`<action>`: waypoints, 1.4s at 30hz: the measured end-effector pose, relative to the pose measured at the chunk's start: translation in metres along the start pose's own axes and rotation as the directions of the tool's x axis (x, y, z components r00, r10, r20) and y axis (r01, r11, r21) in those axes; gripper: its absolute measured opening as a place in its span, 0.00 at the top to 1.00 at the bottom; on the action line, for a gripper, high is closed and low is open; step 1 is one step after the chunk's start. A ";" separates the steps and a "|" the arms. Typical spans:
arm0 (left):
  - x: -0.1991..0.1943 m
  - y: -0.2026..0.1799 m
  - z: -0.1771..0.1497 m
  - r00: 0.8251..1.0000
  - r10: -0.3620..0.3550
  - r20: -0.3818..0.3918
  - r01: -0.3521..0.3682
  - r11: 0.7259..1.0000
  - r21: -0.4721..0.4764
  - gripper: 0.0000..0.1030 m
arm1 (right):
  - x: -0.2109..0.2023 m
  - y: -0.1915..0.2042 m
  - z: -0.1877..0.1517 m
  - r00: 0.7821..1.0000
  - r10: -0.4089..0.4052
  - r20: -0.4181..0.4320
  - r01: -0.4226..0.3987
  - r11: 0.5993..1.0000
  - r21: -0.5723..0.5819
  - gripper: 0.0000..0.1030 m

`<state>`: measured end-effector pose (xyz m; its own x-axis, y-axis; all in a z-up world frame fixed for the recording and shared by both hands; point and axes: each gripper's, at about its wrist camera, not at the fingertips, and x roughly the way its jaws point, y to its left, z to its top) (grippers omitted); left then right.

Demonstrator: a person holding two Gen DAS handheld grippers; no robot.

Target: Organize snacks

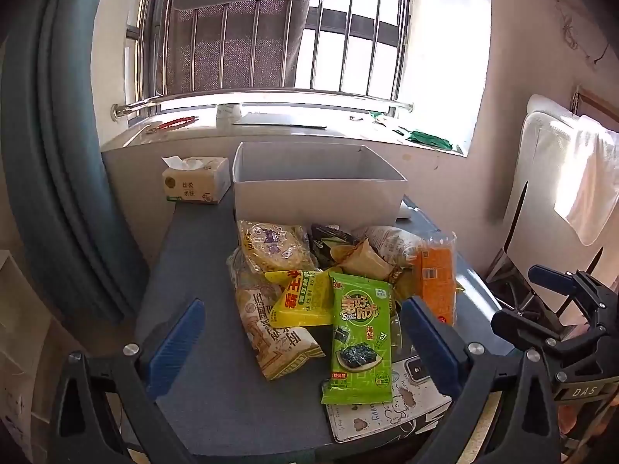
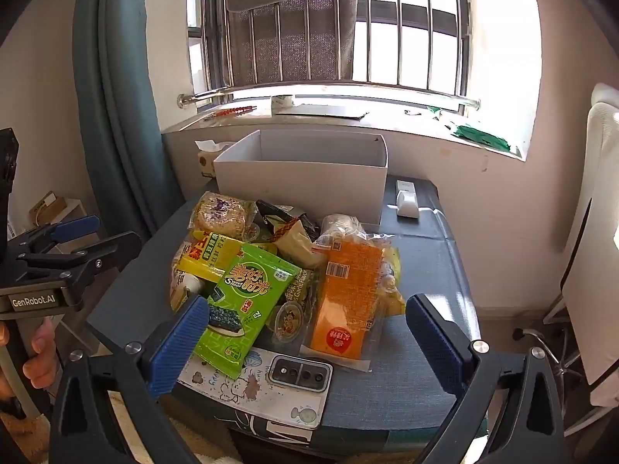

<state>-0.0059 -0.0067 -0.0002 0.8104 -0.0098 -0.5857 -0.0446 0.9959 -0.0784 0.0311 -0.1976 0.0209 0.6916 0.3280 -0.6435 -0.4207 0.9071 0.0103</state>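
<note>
A pile of snack packets lies on the blue table. On top is a green seaweed packet, also in the right wrist view. An orange packet lies to its right, a yellow packet to its left, with a round rice cake pack behind. An open white box stands behind the pile and shows nothing inside. My left gripper is open, hovering before the pile. My right gripper is open too, near the front of the pile. Neither holds anything.
A tissue box stands left of the white box. A phone in a cartoon case lies at the table's front edge. A white remote lies right of the box. A curtain hangs at left and a window sill runs behind.
</note>
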 end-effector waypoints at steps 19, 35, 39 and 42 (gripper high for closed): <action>0.003 0.006 0.000 1.000 -0.009 -0.029 0.009 1.000 0.003 0.00 | -0.002 -0.003 -0.001 1.000 -0.003 -0.001 0.003 1.000 0.020 0.00; -0.001 0.004 0.002 1.000 -0.006 -0.029 0.006 1.000 0.006 0.00 | -0.004 -0.006 -0.001 1.000 0.004 0.002 -0.004 0.999 0.036 0.00; -0.001 0.006 0.001 0.999 -0.011 -0.030 0.011 1.000 -0.005 0.00 | -0.005 -0.005 -0.001 1.000 0.003 0.004 -0.003 0.999 0.033 0.00; -0.001 0.007 0.001 1.000 -0.007 -0.030 0.007 1.000 -0.005 0.00 | -0.004 -0.005 -0.001 1.000 0.001 0.002 -0.001 1.000 0.029 0.00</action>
<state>-0.0066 0.0001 0.0008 0.7930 -0.0194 -0.6089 -0.0421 0.9954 -0.0866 0.0295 -0.2035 0.0229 0.6925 0.3296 -0.6417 -0.4042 0.9141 0.0332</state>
